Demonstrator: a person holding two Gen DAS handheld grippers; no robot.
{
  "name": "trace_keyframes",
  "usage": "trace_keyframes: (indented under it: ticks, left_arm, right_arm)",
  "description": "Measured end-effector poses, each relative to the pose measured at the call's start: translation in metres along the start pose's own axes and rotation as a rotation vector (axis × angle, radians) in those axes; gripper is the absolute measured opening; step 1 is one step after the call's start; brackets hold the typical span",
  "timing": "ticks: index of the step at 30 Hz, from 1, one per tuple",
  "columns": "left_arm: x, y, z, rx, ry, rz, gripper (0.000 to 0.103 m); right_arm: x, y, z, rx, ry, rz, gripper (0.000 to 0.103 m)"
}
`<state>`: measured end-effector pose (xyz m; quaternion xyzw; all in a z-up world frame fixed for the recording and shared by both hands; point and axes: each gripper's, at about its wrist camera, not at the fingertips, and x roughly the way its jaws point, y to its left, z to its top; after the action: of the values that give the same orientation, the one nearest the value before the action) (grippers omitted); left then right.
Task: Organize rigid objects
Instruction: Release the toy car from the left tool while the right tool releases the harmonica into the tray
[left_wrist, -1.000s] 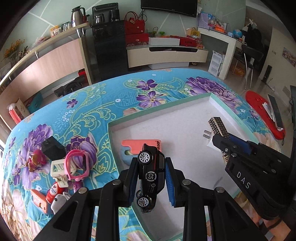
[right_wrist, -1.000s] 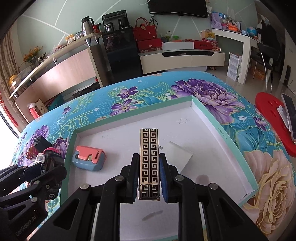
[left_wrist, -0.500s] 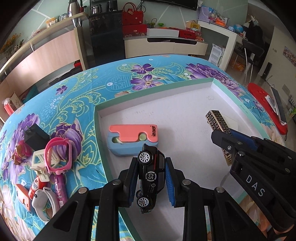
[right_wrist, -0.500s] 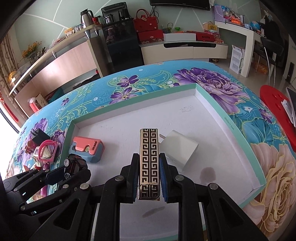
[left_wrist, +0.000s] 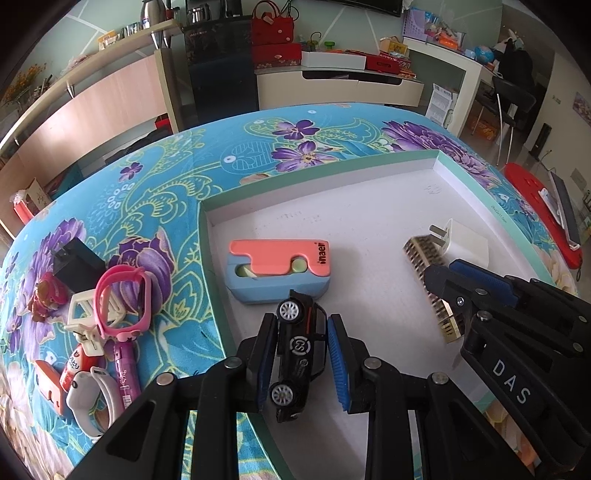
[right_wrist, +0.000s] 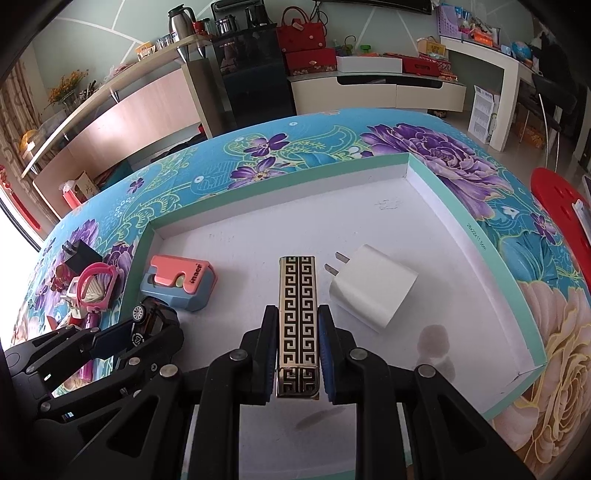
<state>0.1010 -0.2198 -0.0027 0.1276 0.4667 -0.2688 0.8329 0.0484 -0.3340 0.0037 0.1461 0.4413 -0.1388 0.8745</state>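
- Gripping a black toy car (left_wrist: 299, 350) between its blue pads, my left hand-held gripper (left_wrist: 301, 354) hangs over the near-left part of a shallow white tray (left_wrist: 369, 192) with a mint-green rim; the car sits tilted, nose up, wheels facing my left-wrist camera.
- Just past the car's front end, a pink-and-blue stapler (left_wrist: 279, 269) marked "inaer" lies flat on the tray floor near the tray's left wall.
- My right hand-held gripper (right_wrist: 297, 347) is clamped on a slim gold-and-black lighter (right_wrist: 298, 314) with a Greek-key pattern, its long axis pointing away from my right-wrist camera, above the tray's middle.
- A white charger plug (right_wrist: 373, 288) rests on the tray floor just to the right of the lighter, prongs aimed toward the far left; I cannot tell whether lighter and plug touch.
- Outside the tray, on the floral blue tablecloth (left_wrist: 166, 177) covering the table, a cluster lies waiting: a pink watch band (left_wrist: 120, 299), a black adapter (left_wrist: 75, 264), a white watch (left_wrist: 90, 402), a purple tube (left_wrist: 125, 373) and other small pieces I cannot identify.
- From my right-wrist camera, the left hand-held gripper and car appear at the tray's left edge, well apart from the lighter.
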Motion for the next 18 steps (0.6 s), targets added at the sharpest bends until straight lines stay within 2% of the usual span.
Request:
trace_keyframes:
  ticks: [10,12,14,18]
  left_arm:
    - [-0.02,0.011,0.004,-0.024,-0.042,0.021,0.031]
    - [-0.026,0.02,0.004,-0.049,-0.053,0.036,0.036]
    - [-0.031,0.03,0.004,-0.077,-0.064,0.064,0.051]
    - [-0.04,0.053,0.001,-0.129,-0.077,0.131,0.06]
  right_arm:
    - [-0.011,0.004,0.003,-0.007,-0.055,0.019,0.022]
    - [-0.011,0.004,0.003,-0.004,-0.057,0.02,0.022]
    - [-0.01,0.005,0.003,-0.006,-0.052,0.022,0.022]
    - [-0.007,0.013,0.002,-0.023,-0.043,0.03,0.023]
